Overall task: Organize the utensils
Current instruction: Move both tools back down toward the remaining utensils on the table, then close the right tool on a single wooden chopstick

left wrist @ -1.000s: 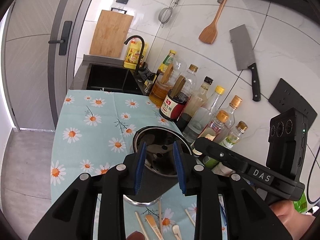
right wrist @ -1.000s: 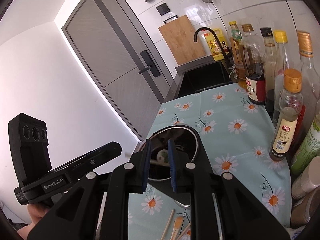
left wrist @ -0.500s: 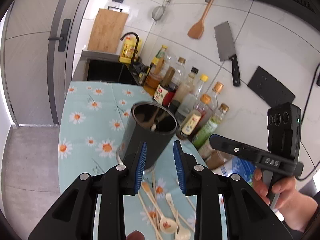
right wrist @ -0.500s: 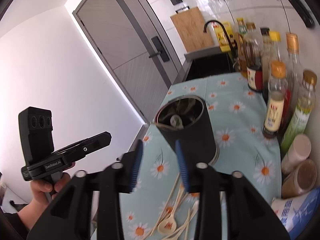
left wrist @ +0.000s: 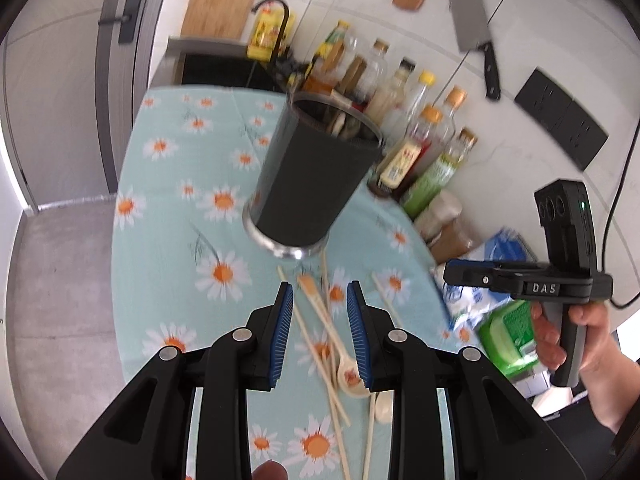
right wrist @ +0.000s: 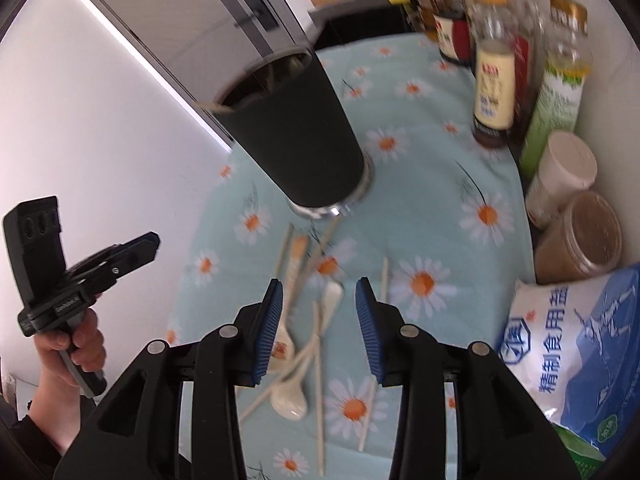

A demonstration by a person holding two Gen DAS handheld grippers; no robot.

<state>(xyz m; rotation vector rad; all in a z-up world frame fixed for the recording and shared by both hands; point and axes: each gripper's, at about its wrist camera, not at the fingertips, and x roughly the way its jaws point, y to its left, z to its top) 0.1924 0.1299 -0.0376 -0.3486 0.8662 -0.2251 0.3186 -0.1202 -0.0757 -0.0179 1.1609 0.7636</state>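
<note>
Utensils (left wrist: 332, 344) lie scattered on the desk (left wrist: 168, 184) near the dark holder (left wrist: 316, 176). I see my left gripper (left wrist: 320, 332) parted and empty; my right gripper (right wrist: 318, 328) has just been opening, empty too.

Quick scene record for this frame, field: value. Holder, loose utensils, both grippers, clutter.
surface: daisy-print tablecloth
holder: dark utensil holder upright on the cloth, some utensils already inside
loose utensils: chopsticks and spoons scattered on the cloth in front of the holder
left gripper: fingers apart, nothing between them, above the loose chopsticks
right gripper: fingers have just been opening, nothing held, above the spoons
clutter: bottles and a blue salt bag along the wall
</note>
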